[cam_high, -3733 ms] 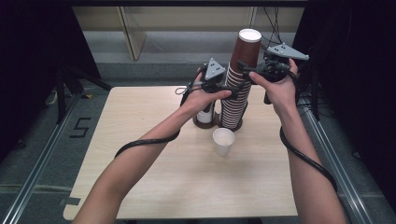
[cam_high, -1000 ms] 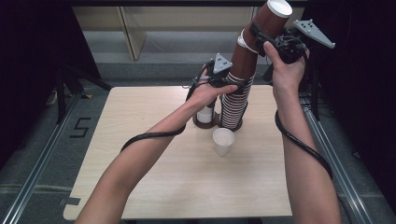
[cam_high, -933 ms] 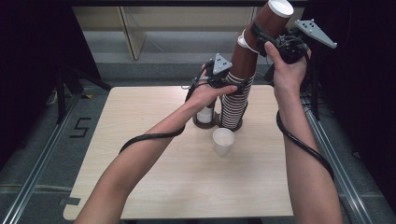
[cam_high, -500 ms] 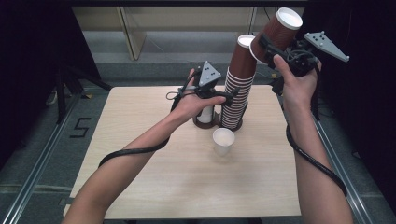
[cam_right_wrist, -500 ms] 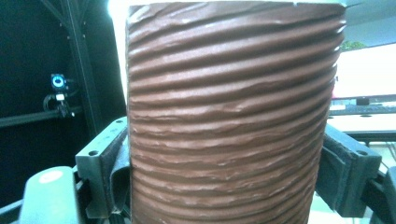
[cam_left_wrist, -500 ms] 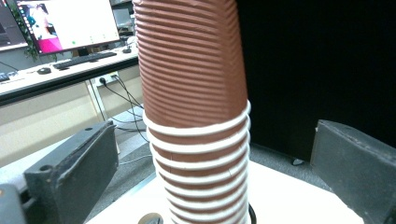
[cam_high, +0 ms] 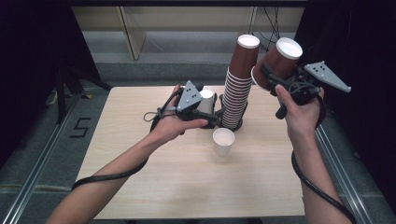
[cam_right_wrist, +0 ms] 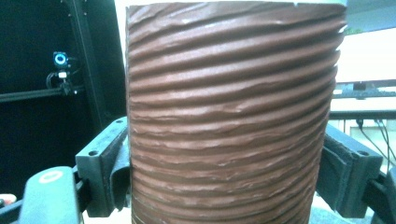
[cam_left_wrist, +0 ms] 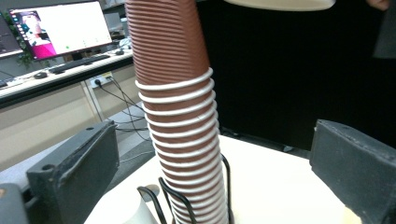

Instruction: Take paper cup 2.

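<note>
A tall stack of brown ribbed paper cups (cam_high: 236,84) stands in a black wire holder (cam_high: 233,125) at the table's far middle. My right gripper (cam_high: 271,74) is shut on a single brown cup (cam_high: 281,59), held tilted in the air just right of the stack's top. In the right gripper view that cup (cam_right_wrist: 233,116) sits between both jaws. My left gripper (cam_high: 215,116) is open, low beside the stack's base on its left. In the left gripper view the stack (cam_left_wrist: 177,116) rises between the wide-apart jaws without touching them.
A white cup (cam_high: 223,141) stands upright on the wooden table (cam_high: 187,186) in front of the stack. Another cup (cam_high: 205,100) with a white rim stands behind my left gripper. Dark floor and rails flank the table.
My right gripper has pulled the top cup off the stack, up and to the right. My left gripper has let go of the stack and dropped toward its base.
</note>
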Available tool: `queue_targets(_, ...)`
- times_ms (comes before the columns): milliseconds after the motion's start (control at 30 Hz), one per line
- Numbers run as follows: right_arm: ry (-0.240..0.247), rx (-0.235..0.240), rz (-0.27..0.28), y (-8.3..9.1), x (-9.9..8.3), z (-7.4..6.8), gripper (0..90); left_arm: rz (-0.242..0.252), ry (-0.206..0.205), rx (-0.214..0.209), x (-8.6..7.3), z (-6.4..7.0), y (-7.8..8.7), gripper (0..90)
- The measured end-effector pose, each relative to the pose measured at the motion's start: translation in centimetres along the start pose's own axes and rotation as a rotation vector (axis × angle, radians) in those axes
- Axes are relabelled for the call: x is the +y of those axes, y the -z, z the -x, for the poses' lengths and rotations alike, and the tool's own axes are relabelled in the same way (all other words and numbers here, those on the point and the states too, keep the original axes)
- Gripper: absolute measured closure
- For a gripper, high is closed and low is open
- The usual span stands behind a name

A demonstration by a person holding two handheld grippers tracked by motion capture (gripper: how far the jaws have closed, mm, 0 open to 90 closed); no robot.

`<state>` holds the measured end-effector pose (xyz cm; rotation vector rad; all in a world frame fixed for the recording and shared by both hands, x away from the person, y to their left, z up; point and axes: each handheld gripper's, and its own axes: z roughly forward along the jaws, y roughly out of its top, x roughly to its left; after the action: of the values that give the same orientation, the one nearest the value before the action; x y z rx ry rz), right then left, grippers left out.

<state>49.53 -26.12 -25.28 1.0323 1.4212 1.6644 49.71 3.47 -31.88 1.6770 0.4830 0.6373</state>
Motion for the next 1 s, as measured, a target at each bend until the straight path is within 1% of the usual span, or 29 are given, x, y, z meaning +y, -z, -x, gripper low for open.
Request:
queue_targets(67,-0.007,0.008,-0.007,0.5,-0.8,-0.2,18.0,-0.005,-0.013,-0.006,-0.6,0.4,0.9,1.1)
queue_targets(133,-0.018,0.017,-0.019,0.9,-1.6,-0.5,18.0,-0.010,-0.025,-0.023,-1.0,0.6,1.5,1.1)
queue_targets(167,-0.013,0.022,-0.021,1.1,-2.0,-0.6,18.0,-0.012,-0.034,-0.024,-1.3,0.7,2.0,1.1)
queue_targets(200,-0.007,0.023,-0.037,1.5,-2.5,-1.0,17.9,-0.014,-0.042,-0.025,-1.4,0.7,2.3,1.1)
queue_targets(233,-0.002,0.026,-0.041,1.7,-2.8,-1.1,17.9,-0.011,-0.041,-0.022,-1.7,0.7,2.7,1.2)
queue_targets(300,-0.013,0.041,-0.053,2.1,-4.0,-1.4,17.9,-0.004,-0.028,-0.023,-2.4,0.7,3.4,1.4)
queue_targets(367,-0.012,0.043,-0.078,2.5,-5.0,-1.7,17.9,-0.013,-0.027,-0.026,-3.1,1.0,4.0,1.4)
queue_targets(433,-0.019,0.051,-0.085,2.6,-6.0,-2.1,17.9,-0.022,-0.033,-0.030,-4.0,1.3,4.6,1.4)
queue_targets(467,-0.014,0.053,-0.093,2.7,-6.4,-2.3,17.9,-0.028,-0.033,-0.033,-4.5,1.6,5.0,1.4)
queue_targets(500,-0.015,0.055,-0.099,2.8,-6.9,-2.5,17.8,-0.026,-0.034,-0.036,-4.8,1.7,5.2,1.4)
queue_targets(533,-0.022,0.058,-0.094,2.7,-7.3,-2.7,17.8,-0.028,-0.039,-0.040,-5.2,1.9,5.5,1.4)
queue_targets(567,-0.030,0.064,-0.111,2.7,-7.7,-2.9,17.8,-0.023,-0.034,-0.036,-5.5,2.1,5.7,1.2)
queue_targets(600,-0.026,0.074,-0.112,2.6,-8.1,-3.0,17.8,-0.022,-0.030,-0.032,-5.9,2.2,6.0,1.1)
queue_targets(633,-0.039,0.074,-0.113,2.6,-8.5,-3.3,17.8,-0.023,-0.019,-0.032,-6.3,2.4,6.4,1.0)
queue_targets(667,-0.038,0.083,-0.129,2.6,-8.9,-3.6,17.8,-0.026,-0.009,-0.032,-6.7,2.5,6.6,1.0)
queue_targets(700,-0.035,0.089,-0.126,2.5,-9.3,-3.7,17.8,-0.028,-0.005,-0.032,-7.0,2.6,6.8,0.9)
queue_targets(767,-0.051,0.094,-0.142,2.4,-9.8,-4.1,17.8,-0.037,-0.013,-0.030,-7.7,2.8,7.3,0.9)
queue_targets(800,-0.038,0.100,-0.149,2.3,-10.2,-4.2,17.7,-0.038,-0.008,-0.030,-7.9,2.9,7.4,0.9)
queue_targets(833,-0.051,0.104,-0.154,2.3,-10.4,-4.4,17.7,-0.041,-0.007,-0.036,-8.2,3.0,7.6,0.9)
queue_targets(867,-0.046,0.105,-0.161,2.2,-10.8,-4.5,17.7,-0.043,0.001,-0.036,-8.3,3.0,7.6,0.8)
queue_targets(933,-0.070,0.119,-0.165,2.0,-11.4,-4.9,17.7,-0.044,0.004,-0.037,-8.6,3.1,7.6,0.8)
queue_targets(967,-0.065,0.119,-0.171,2.0,-11.6,-4.9,17.7,-0.049,0.004,-0.037,-8.8,3.1,7.5,0.8)
queue_targets(1000,-0.087,0.128,-0.171,1.9,-11.9,-5.2,17.7,-0.052,0.002,-0.043,-9.0,3.1,7.5,0.8)
